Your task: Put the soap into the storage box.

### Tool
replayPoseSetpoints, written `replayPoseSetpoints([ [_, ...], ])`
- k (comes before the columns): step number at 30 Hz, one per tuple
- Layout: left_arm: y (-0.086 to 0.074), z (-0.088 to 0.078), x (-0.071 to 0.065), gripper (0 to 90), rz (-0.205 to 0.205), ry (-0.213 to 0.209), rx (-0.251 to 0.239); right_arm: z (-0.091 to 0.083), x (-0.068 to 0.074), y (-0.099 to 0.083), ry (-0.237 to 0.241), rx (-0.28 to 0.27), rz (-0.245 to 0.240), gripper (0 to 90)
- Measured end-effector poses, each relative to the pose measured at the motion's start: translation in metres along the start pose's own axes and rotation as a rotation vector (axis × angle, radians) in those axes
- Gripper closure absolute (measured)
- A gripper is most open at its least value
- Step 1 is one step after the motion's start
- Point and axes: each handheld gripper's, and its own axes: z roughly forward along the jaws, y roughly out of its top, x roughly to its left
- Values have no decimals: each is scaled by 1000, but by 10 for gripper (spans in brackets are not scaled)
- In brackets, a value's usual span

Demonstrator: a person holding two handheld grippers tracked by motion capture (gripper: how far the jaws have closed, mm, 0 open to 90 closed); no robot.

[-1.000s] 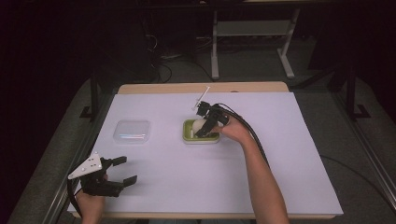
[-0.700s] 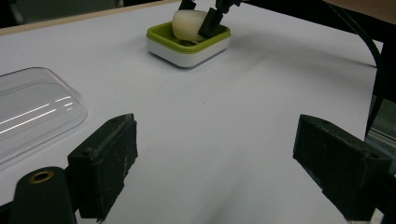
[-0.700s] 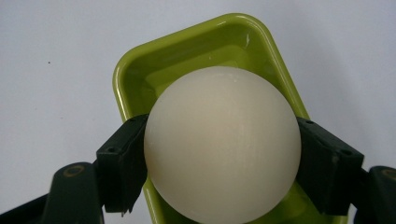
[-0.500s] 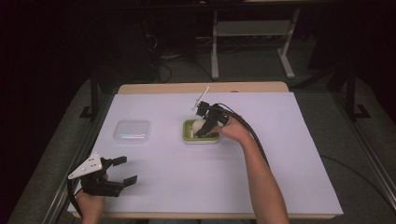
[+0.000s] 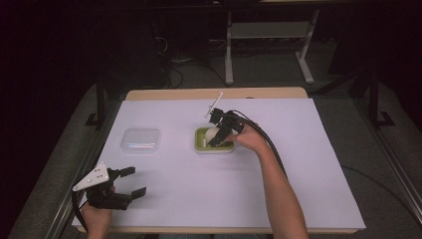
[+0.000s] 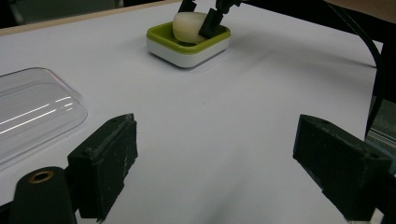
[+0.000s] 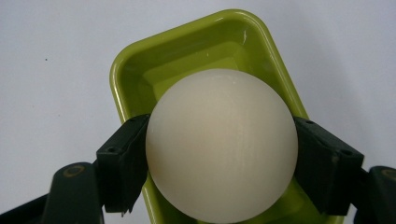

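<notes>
My right gripper [image 5: 215, 135] is shut on a cream-white rounded object [image 5: 212, 132], holding it low inside a small green dish [image 5: 199, 143] at the middle of the table. In the right gripper view the object [image 7: 222, 144] sits squeezed between both black jaws of my right gripper [image 7: 219, 165], with the dish [image 7: 187, 46] under and beyond it. The left gripper view shows the same object [image 6: 187, 27] tilted in the dish [image 6: 187, 49]. My left gripper [image 5: 130, 181] rests open near the table's front left corner, nothing between its jaws [image 6: 219, 154].
A clear plastic lid [image 5: 141, 140] lies flat on the white table cover [image 5: 298, 164], left of the dish; it also appears at the left edge of the left gripper view [image 6: 32, 116]. Cables trail from the right gripper along the forearm [image 5: 278, 189].
</notes>
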Motion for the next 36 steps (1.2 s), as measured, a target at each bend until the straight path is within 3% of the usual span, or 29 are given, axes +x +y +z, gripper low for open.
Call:
replayPoseSetpoints([
  [15, 0, 0, 0, 131, -3, 2, -5, -1, 0, -1, 4, 1, 5, 241],
  [20, 0, 0, -1, 131, 0, 1, -4, -15, 0, 1, -1, -80, 1, 278],
  [23, 1, 0, -1, 131, 3, 0, -4, -19, 2, 0, -13, -84, -4, 264],
  [31, 0, 1, -2, 131, -4, 1, 0, -29, 4, -9, 19, -75, 5, 228],
  [36, 1, 1, -2, 131, -1, 0, 0, -42, 6, -21, 25, -113, 16, 228],
])
